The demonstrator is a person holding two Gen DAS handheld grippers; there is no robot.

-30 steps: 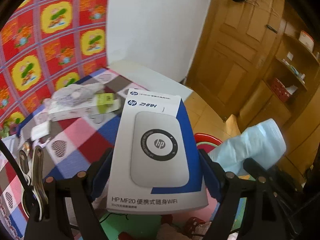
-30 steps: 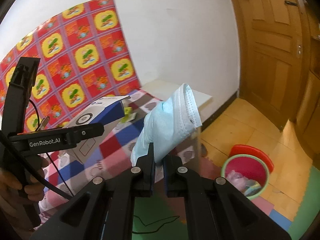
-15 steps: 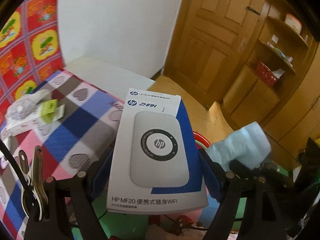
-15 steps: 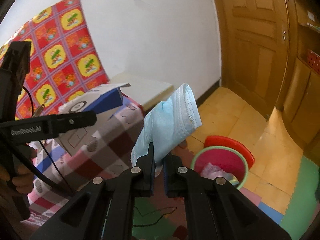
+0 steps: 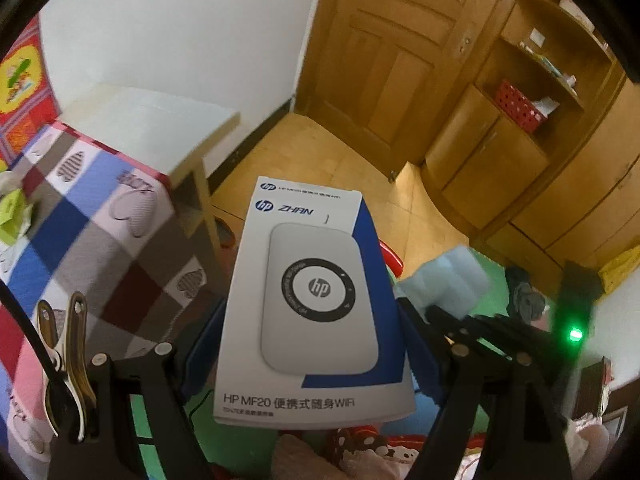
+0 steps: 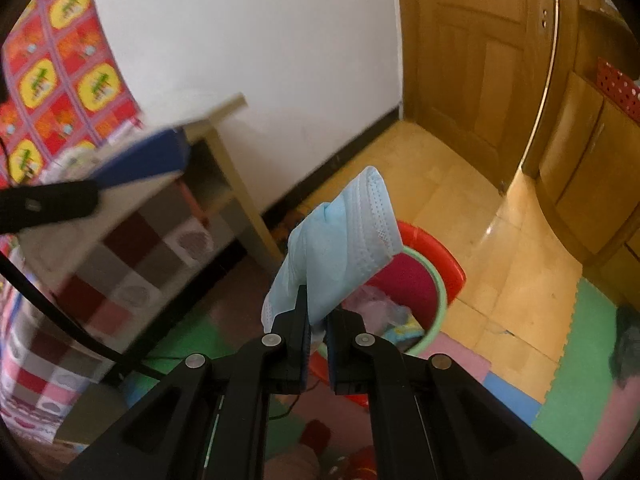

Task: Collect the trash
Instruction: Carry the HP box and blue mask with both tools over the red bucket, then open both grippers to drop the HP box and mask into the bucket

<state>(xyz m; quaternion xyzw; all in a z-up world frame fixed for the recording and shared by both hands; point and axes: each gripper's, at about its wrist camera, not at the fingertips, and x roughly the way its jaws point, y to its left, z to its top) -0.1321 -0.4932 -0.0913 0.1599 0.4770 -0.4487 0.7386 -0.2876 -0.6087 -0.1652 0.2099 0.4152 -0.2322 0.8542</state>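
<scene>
Right wrist: right tongs (image 6: 318,330) clamped on face mask (image 6: 340,256) above bin (image 6: 436,284); left tongs (image 5: 308,344) clamped on HP box (image 5: 316,300).

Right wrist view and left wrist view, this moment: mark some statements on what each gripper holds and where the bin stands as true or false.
1. The right gripper is shut on the blue face mask. True.
2. The left gripper is empty. False: it clamps the HP box.
3. The bin stands on the table. False: it stands on the floor.
4. The bin already holds trash. True.
</scene>
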